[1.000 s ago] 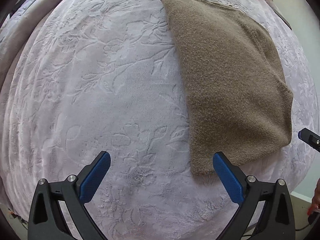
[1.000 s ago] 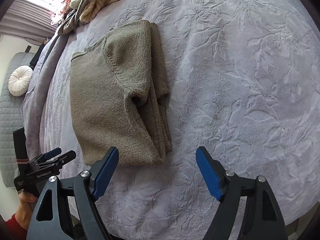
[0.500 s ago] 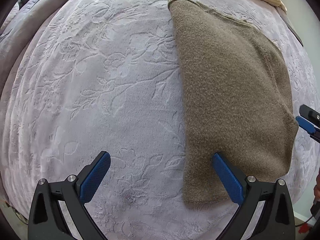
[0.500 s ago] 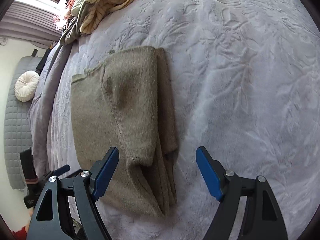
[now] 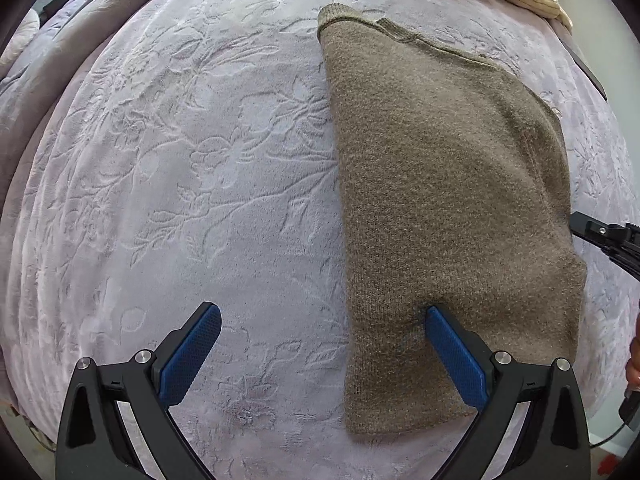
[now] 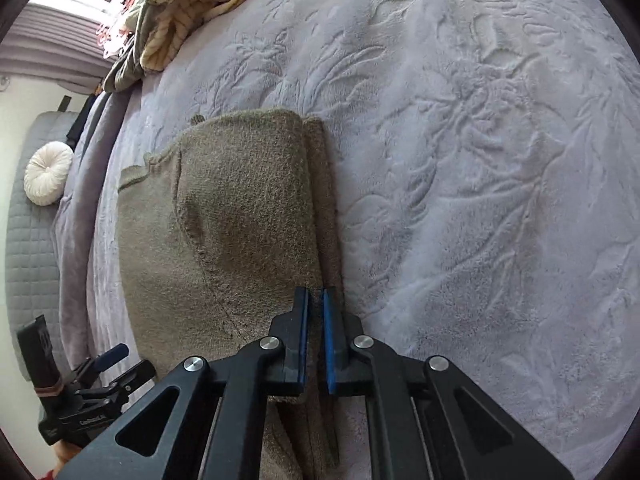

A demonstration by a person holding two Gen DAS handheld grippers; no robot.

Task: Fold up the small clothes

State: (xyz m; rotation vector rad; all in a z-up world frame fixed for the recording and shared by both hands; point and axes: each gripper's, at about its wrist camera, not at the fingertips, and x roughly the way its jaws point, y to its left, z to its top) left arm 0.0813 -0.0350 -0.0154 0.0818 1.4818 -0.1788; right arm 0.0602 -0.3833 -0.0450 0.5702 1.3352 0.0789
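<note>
Right claw just clamped on sweater edge; left claw apart. Lift evenly, keeping layers stacked.

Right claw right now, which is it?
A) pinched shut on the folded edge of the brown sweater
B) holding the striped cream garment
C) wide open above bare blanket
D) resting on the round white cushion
A: in the right wrist view the right claw has its blue pads nearly together on the folded right edge of the brown sweater, having just closed on it.
</note>
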